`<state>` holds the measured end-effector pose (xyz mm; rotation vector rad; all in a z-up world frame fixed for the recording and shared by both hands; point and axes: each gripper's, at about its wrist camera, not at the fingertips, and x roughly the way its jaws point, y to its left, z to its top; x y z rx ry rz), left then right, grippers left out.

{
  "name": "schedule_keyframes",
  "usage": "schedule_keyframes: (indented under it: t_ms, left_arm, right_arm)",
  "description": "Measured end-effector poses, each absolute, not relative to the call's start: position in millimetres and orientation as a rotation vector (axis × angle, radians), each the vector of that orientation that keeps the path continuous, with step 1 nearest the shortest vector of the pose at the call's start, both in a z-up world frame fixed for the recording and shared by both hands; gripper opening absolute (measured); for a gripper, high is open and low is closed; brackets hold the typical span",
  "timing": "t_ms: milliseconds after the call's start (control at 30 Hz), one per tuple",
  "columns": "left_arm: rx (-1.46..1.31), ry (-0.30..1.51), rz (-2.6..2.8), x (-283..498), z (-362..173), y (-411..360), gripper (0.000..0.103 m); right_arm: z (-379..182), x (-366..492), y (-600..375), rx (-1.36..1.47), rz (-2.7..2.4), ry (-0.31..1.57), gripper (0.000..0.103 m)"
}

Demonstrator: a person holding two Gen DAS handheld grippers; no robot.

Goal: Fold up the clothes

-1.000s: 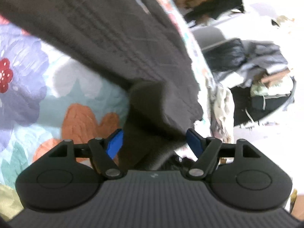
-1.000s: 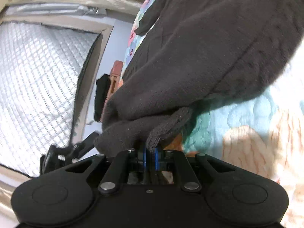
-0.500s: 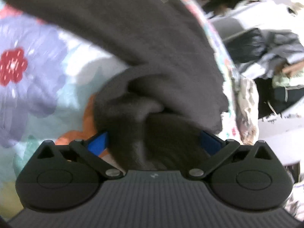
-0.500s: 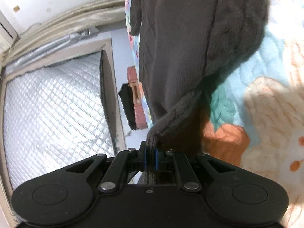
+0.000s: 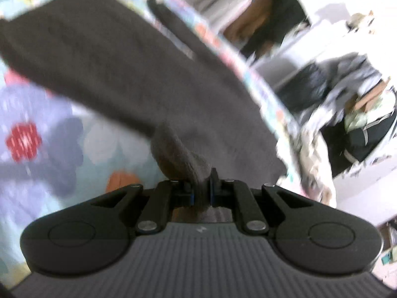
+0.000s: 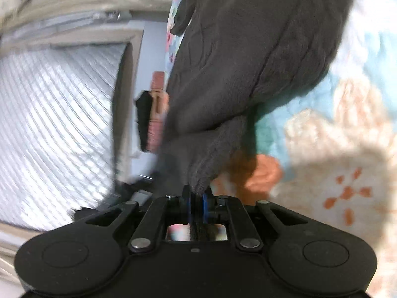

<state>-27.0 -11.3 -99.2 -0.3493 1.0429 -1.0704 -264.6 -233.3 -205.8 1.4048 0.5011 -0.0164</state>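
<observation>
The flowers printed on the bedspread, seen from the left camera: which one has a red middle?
The large lilac flower at the left edge, beside the dark sweater. Its centre is a red blossom shape; the orange flower lower down has none.

Both fisheye views bend strongly at the edges and smear with motion blur. Bright daylight overexposes the white surroundings, while the dark sweater (image 6: 248, 62) casts a shadow onto the floral quilt (image 6: 347, 149).

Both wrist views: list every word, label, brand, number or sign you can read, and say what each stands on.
No readable text in either view.
A small pale mark sits on the left gripper body, too small to read.
The dark sweater and floral quilt carry no lettering.
</observation>
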Motion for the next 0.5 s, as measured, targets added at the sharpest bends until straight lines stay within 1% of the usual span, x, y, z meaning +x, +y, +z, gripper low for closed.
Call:
schedule_keyframes:
  t_ms: [67,100,133,167,233,267,333,400,467,500]
  left_arm:
    - [-0.289,1.005,-1.046,-14,-82,-5,0.009]
    - [-0.197,0.977,-1.013,-7,-72,-5,0.009]
    - [-0.102,0.949,-0.981,-1,-63,-7,0.01]
    - [0.012,0.928,-0.958,2,-57,-13,0.01]
    - [0.241,0.901,-0.91,14,-55,-28,0.011]
    - [0.271,0.915,-0.895,22,-59,-37,0.012]
    - [0.236,0.972,-0.888,40,-73,-44,0.012]
    - [0.19,0.986,-0.85,50,-89,-50,0.019]
    - [0.181,0.985,-0.788,52,-105,-54,0.045]
    - [0.194,0.99,-0.755,50,-111,-56,0.045]
  right_arm:
    - [-188,-268,-237,1.242,-0.111,0.538,0.041]
    - [-176,-268,-239,1.125,-0.185,0.55,0.063]
    - [-166,-270,-243,1.014,-0.262,0.553,0.071]
    - [-160,-276,-249,0.931,-0.333,0.543,0.071]
    - [-157,-288,-267,0.855,-0.433,0.519,0.071]
    - [-160,-295,-278,0.87,-0.475,0.507,0.071]
    - [-170,-306,-299,0.939,-0.537,0.487,0.071]
    - [-183,-314,-313,1.007,-0.571,0.469,0.071]
    - [-196,-320,-320,1.046,-0.577,0.454,0.07]
    - [-200,-322,-322,1.057,-0.574,0.44,0.07]
